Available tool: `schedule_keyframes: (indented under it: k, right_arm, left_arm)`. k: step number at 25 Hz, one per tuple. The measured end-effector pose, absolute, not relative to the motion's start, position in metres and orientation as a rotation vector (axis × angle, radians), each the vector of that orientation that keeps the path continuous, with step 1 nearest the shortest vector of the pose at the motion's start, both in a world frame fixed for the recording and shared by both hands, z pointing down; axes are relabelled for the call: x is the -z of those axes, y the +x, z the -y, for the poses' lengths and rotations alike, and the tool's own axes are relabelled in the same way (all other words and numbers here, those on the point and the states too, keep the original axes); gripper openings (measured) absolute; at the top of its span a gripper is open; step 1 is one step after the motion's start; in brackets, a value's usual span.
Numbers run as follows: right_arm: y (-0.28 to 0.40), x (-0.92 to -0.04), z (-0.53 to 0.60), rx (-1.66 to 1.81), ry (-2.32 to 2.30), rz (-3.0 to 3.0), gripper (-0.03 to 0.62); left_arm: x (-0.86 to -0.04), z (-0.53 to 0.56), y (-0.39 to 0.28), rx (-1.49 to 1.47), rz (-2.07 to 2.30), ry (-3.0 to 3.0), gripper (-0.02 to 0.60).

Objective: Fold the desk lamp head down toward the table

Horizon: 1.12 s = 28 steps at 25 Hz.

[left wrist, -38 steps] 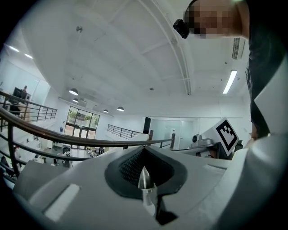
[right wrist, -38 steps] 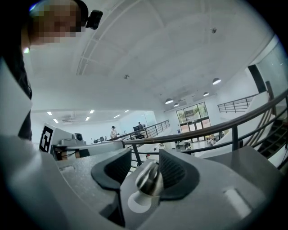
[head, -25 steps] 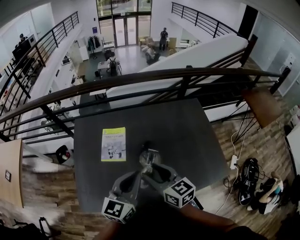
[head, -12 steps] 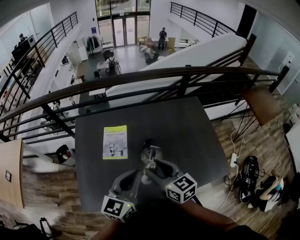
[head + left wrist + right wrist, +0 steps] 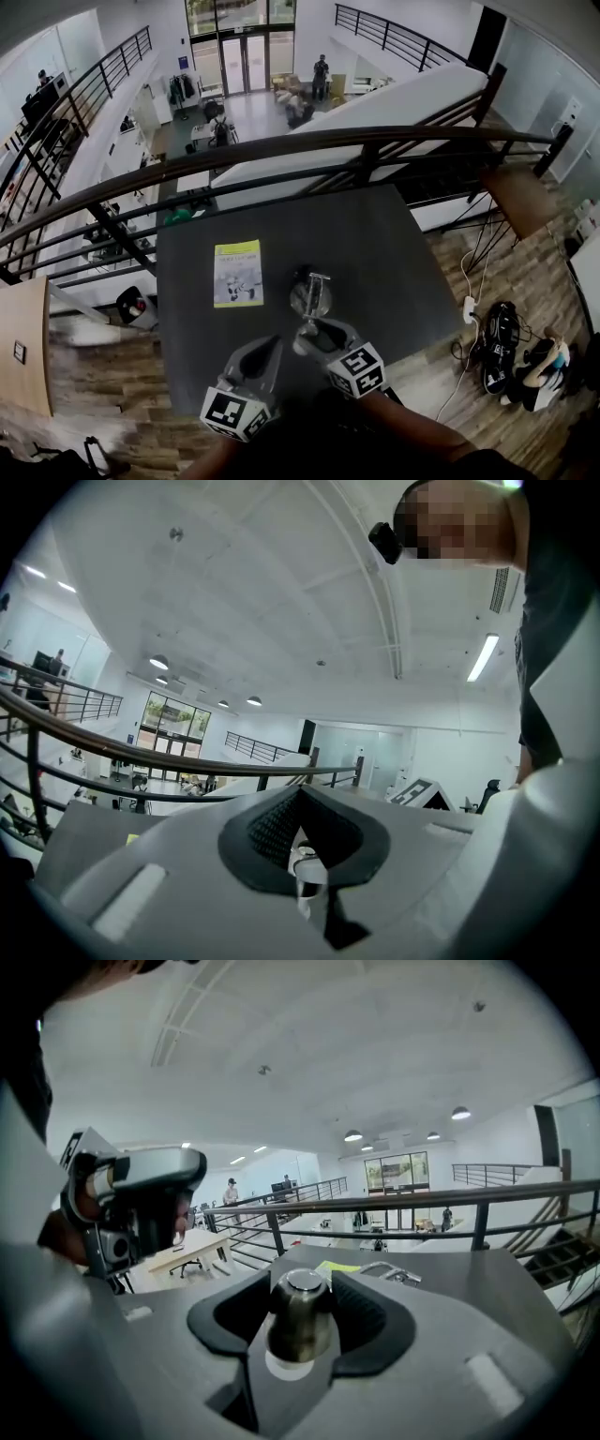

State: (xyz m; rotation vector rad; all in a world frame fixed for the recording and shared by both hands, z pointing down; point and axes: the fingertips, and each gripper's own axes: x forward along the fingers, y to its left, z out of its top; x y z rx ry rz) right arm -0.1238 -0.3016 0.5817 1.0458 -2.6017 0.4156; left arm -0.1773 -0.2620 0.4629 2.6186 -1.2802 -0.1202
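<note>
The desk lamp [image 5: 310, 294], small and metallic, stands on the dark table [image 5: 375, 253] near its front. My right gripper [image 5: 313, 331] reaches it from the near side. In the right gripper view a shiny cylinder of the lamp [image 5: 298, 1314] stands upright between the black pads [image 5: 367, 1314]. The jaws have just been closing around it, and I see no firm press. My left gripper [image 5: 269, 345] hovers left of the lamp, apart from it. Its jaws look shut, and only a pale bit of the lamp [image 5: 302, 864] shows through their notch.
A yellow-green booklet [image 5: 238, 273] lies flat on the table left of the lamp. A black railing [image 5: 281, 150] runs along the table's far edge with an atrium below. Bags and cables [image 5: 502, 352] lie on the wood floor at the right.
The right gripper has sunk and closed in on the lamp, whose cylinder now stands between its jaws. The left gripper has shifted slightly sideways. The lamp itself stands as before.
</note>
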Motion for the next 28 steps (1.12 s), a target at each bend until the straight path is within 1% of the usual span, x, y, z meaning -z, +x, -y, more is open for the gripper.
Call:
schedule_keyframes:
  k: [5,10,15,23,28]
  right_arm:
    - [-0.129,-0.623,0.291,-0.362,1.056,2.522,0.199]
    - [-0.132,-0.674,0.285,-0.426,1.06,2.436,0.192]
    - [-0.136,-0.712,0.291,-0.402,1.049,2.35,0.189]
    - [-0.137,-0.76,0.305,-0.305,1.047,2.267,0.187]
    - [-0.137,-0.776,0.314,-0.254,1.048,2.235,0.189]
  left_arm:
    - [-0.474,0.246,-0.189,0.102,1.264,2.612,0.002]
    - [-0.478,0.236,-0.197,0.106,1.254,2.579,0.002]
    - [-0.477,0.232,-0.208,0.102,1.271,2.563,0.002]
    - [-0.479,0.232,-0.212,0.122,1.286,2.567,0.002]
    - [-0.476,0.234,-0.21,0.107,1.281,2.57,0.002]
